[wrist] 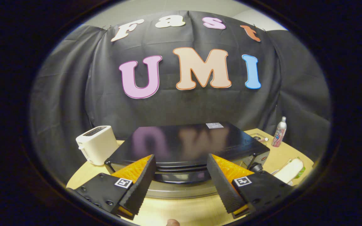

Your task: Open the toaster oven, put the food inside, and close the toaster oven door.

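While the tool (181,175) hangs above the near edge of the round pale wooden bench (181,210), its two fingers (138,185) stand spread wide apart, gripping nothing. Between and just beyond them sits one glossy black toaster oven (187,144) with a flat shiny top, in the middle of the bench. Its door handle (181,176) is a dark curved bar that runs across the gap between the fingers, and the door looks closed, with a silvery strip below the handle. One dark knob (256,167) shows at the oven's right front corner, just beyond the right finger.

One piece of food, a pale sandwich (289,170) with green showing at its side, lies near the right edge of the bench, to the right of the oven and apart from it. One white boxy pop-up toaster (96,144) stands near the left edge, just beside the oven's left rear corner. One slim silver bottle (279,131) with a pink label stands upright towards the far right edge. One small clear dish (258,137) lies between the bottle and the oven; its contents are too small to tell.
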A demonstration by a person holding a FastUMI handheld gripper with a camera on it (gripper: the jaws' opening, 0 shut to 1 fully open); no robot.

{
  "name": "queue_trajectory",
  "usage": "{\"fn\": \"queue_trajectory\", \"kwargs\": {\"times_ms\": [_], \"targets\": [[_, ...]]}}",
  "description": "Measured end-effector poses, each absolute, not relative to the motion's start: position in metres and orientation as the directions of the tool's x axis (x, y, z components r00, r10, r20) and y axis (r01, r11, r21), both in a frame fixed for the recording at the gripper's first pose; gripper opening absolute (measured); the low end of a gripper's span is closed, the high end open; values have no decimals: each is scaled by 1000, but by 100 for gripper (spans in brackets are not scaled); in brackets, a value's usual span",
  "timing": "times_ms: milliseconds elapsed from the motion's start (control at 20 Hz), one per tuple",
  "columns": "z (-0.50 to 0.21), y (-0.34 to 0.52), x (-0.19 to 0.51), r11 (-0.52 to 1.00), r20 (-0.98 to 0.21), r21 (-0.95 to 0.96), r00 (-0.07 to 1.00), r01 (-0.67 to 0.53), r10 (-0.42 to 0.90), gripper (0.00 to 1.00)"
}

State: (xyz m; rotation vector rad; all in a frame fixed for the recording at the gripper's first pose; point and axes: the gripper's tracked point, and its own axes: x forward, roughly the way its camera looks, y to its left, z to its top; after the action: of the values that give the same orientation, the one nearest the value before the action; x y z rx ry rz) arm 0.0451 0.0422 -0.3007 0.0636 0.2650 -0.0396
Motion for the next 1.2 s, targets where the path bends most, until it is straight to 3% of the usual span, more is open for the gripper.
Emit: {"fn": "queue_trajectory", "kwargs": {"times_ms": [700, 1200], "targets": [[-320, 37, -35, 997, -319, 33, 946, 66, -52, 100], [-414, 39, -89, 996, -542, -82, 837, 38, -77, 100]]}}
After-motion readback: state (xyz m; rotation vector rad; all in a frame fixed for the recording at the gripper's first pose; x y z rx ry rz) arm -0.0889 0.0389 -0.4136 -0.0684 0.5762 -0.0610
